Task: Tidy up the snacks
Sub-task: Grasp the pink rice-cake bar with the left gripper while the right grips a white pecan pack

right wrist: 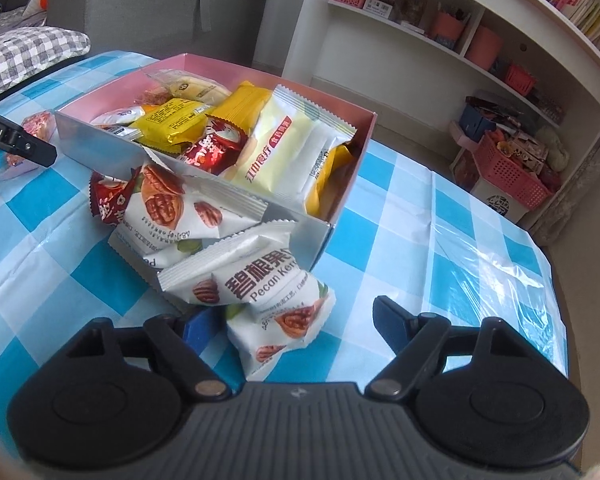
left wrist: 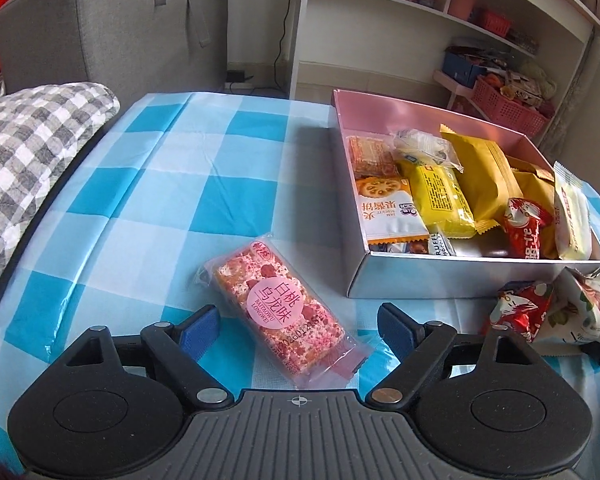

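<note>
A pink nougat bar [left wrist: 282,312] in clear wrap lies on the checked cloth between the fingers of my open left gripper [left wrist: 298,326]. A silver box [left wrist: 440,280] with pink inner walls holds several snack packets. In the right wrist view the box [right wrist: 236,196] is ahead, and white pecan packets [right wrist: 256,276] lie in front of it. My right gripper [right wrist: 290,322] is open, with the nearest pecan packet between its fingers. A red candy [right wrist: 108,200] lies left of the pecan packets.
The table carries a blue and white checked cloth [left wrist: 204,200]. A red candy and a pecan packet [left wrist: 556,312] lie right of the left gripper. A grey checked cushion [left wrist: 32,140] sits left. White shelves [right wrist: 500,60] stand behind.
</note>
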`<state>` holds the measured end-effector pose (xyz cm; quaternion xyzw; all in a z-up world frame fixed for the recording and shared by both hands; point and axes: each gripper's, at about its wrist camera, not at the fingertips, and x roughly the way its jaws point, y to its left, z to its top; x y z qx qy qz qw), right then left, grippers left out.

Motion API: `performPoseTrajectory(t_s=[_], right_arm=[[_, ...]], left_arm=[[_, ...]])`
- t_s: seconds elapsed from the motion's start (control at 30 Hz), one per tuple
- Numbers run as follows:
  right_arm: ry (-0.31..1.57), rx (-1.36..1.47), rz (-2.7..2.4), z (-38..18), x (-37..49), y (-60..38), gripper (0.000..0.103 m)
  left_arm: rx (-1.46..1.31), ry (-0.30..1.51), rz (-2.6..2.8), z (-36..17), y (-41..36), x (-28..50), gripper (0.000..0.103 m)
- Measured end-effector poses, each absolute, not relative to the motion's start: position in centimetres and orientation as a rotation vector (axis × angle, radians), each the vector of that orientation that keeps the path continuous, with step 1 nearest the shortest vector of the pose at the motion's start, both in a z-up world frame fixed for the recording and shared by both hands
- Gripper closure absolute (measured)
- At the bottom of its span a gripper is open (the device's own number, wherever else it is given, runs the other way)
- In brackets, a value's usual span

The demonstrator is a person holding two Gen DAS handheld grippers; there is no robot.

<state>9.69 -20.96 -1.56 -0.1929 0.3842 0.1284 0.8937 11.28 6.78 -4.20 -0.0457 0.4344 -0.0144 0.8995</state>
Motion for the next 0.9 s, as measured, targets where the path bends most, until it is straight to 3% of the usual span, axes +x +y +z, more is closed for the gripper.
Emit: performPoseTrajectory(t_s=[0.13, 0.23, 0.9], right_arm=[[0.799, -0.385, 0.298, -1.5, 9.8, -20.6, 0.045], [0.799, -0.378, 0.307, -1.4, 9.7, -20.4, 0.050], [0.821, -0.398, 0.338, -0.7, 7.7, -19.7, 0.055]], left_arm=[[0.022, 0.899, -0.017, -4.3, 5.9, 11.1, 0.042], [0.048, 0.891, -0.042, -4.1, 5.8, 10.8, 0.054], [0.112, 0.883, -0.140, -3.6, 5.0, 7.8, 0.060]])
